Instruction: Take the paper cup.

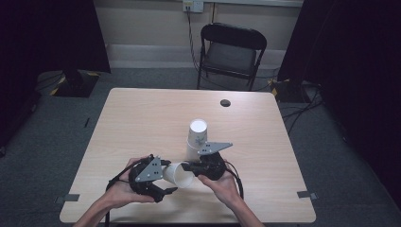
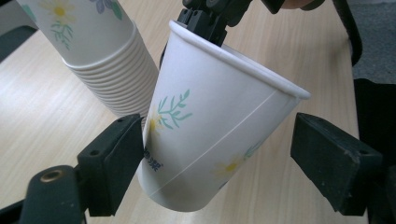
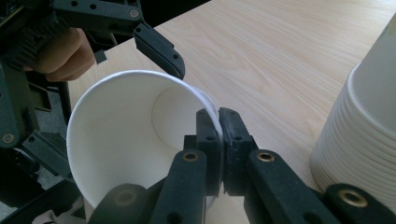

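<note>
Right hand-held gripper [image 3: 218,122] jaws pinched on cup rim [image 3: 205,100]; left hand-held gripper [image 2: 217,154] spread wide (w/ cup between).

Paper cup [image 2: 219,135]: white, printed with teal leaf sprigs and yellow-centred flowers; plain white inside.
Stack of cups [image 2: 100,51]: white, same floral print with a purple bloom.
Table [image 1: 142,123]: pale wood grain.
Gripper jaws: black.
Chair [image 1: 230,49]: black.
Floor [image 1: 42,142]: grey.
</note>
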